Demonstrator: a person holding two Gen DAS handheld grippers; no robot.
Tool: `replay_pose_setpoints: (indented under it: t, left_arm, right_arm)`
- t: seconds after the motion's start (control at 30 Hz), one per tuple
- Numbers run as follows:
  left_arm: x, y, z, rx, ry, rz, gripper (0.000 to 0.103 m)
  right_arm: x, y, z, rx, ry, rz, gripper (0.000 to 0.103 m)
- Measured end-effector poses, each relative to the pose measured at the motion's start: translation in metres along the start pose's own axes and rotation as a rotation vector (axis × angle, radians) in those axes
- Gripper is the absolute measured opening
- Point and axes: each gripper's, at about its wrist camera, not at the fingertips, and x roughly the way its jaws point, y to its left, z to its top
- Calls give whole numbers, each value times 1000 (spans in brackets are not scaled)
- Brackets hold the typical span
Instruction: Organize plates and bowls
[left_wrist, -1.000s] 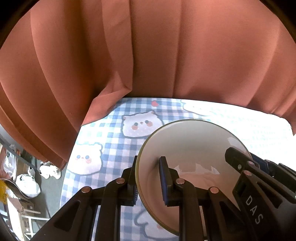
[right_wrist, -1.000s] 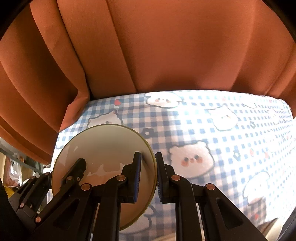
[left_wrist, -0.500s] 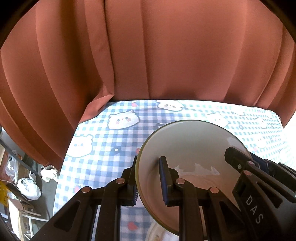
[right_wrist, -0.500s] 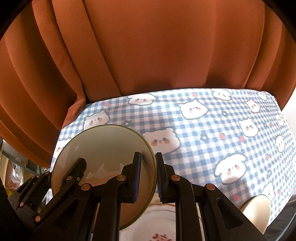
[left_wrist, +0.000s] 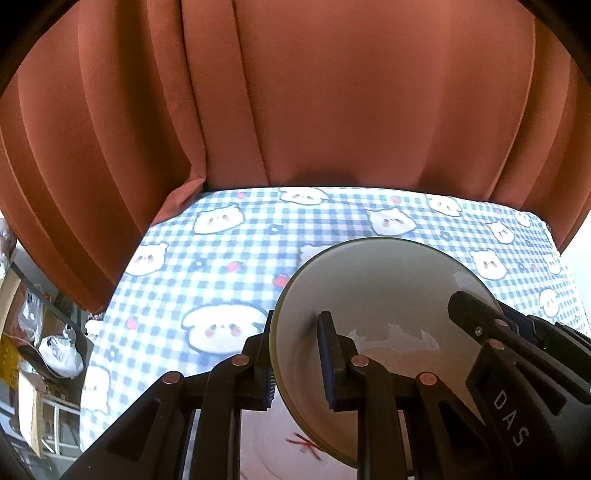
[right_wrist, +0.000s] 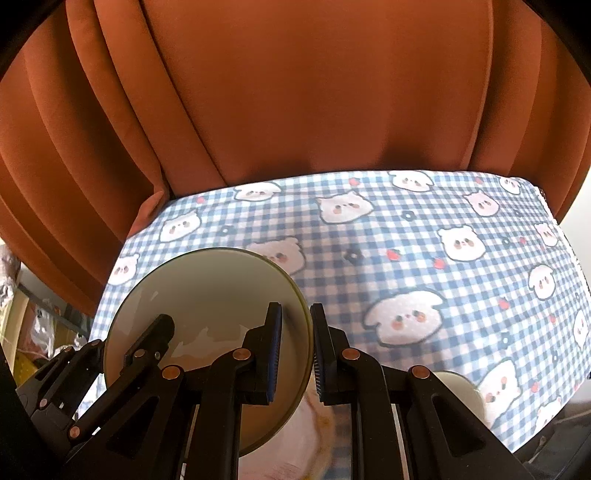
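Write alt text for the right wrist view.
Two black grippers hold one pale bowl by opposite sides of its rim above a blue checked tablecloth with bear faces: the right gripper in front, the left gripper at left. Orange curtains hang behind.

Cream bowl (left_wrist: 384, 295) w/ olive rim, tilted, above white plate (left_wrist: 280, 448) (red marks).

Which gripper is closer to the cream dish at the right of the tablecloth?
Right. The right gripper clamps the bowl's right rim, with the cream dish beside its outer finger; the left gripper clamps the opposite rim, farther off.
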Motion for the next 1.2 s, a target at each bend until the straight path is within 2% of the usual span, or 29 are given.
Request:
replay_pose_setpoints:
  t: [0.67, 0.9, 1.2]
  left_arm:
    - [-27, -102, -64, 1, 4, -40, 17]
    - [-17, -122, -79, 22, 40, -45, 17]
    - [0, -129, -93, 23, 108, -32, 17]
  right_arm:
    - [-44, -113, -53, -13, -7, -2, 19]
    - [-39, -137, -68, -4, 20, -15, 19]
    - [-19, -146, -81, -13, 91, -25, 19]
